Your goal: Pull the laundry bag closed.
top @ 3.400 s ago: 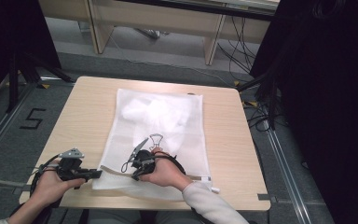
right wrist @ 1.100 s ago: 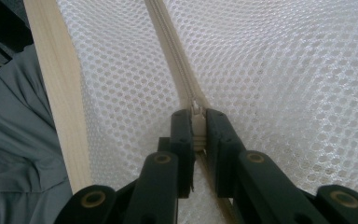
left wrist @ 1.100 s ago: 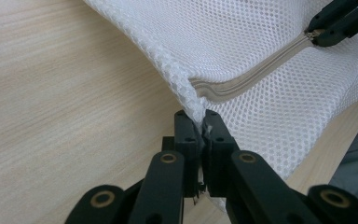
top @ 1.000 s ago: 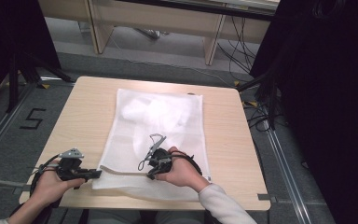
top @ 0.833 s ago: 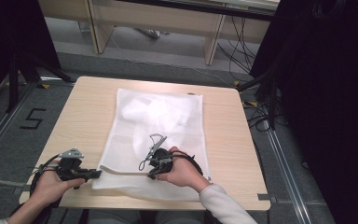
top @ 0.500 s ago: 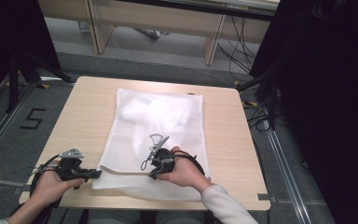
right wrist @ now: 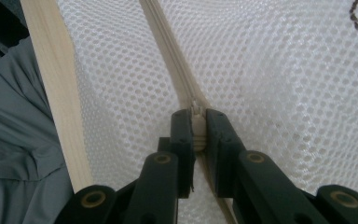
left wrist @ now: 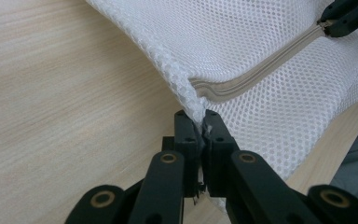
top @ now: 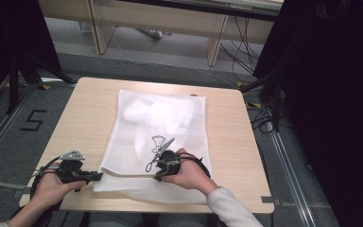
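The left gripper (left wrist: pixel 196 123) clamps the mesh bag's (top: pixel 170 118) corner on the bench (top: pixel 85 109) as an anchor, while the right gripper (right wrist: pixel 196 122), fingers clenched on the zipper pull (right wrist: pixel 197 122), works the zipper (left wrist: pixel 261 70).

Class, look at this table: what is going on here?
A person works a white mesh laundry bag lying flat on a wooden table. The left claw is shut on the bag's corner. The right claw is shut on the zipper pull, partway along the zipper.
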Motion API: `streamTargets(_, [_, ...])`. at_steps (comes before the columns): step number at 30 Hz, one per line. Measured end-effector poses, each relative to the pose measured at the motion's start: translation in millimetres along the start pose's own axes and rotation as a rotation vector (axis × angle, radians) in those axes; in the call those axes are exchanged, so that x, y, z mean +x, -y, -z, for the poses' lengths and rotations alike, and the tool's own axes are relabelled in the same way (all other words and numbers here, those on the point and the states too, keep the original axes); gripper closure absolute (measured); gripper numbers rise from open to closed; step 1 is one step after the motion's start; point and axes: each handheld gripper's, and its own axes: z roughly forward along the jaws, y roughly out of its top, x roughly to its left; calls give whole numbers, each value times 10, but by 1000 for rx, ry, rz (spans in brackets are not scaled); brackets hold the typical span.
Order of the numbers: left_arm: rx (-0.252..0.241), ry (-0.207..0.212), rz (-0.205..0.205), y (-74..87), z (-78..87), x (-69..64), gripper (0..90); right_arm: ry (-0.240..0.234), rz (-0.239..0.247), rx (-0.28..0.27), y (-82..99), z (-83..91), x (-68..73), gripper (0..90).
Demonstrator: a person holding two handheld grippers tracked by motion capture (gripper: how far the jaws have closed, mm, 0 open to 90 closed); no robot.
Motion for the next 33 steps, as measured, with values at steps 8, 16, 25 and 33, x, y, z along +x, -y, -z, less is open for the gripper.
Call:
streamTargets(8, [-2,-2,0,1,2,0,858,0,-2,0,36,23,-20,827])
streamTargets(16, [-1,-3,-1,1,1,-1,858,4,-9,-3,91,33,-45,827])
streamTargets(25, [1,-4,-3,2,0,0,858,3,-30,2,135,57,-62,827])
streamTargets(33, [1,-5,-4,2,-1,0,858,1,-28,0,153,62,-77,827])
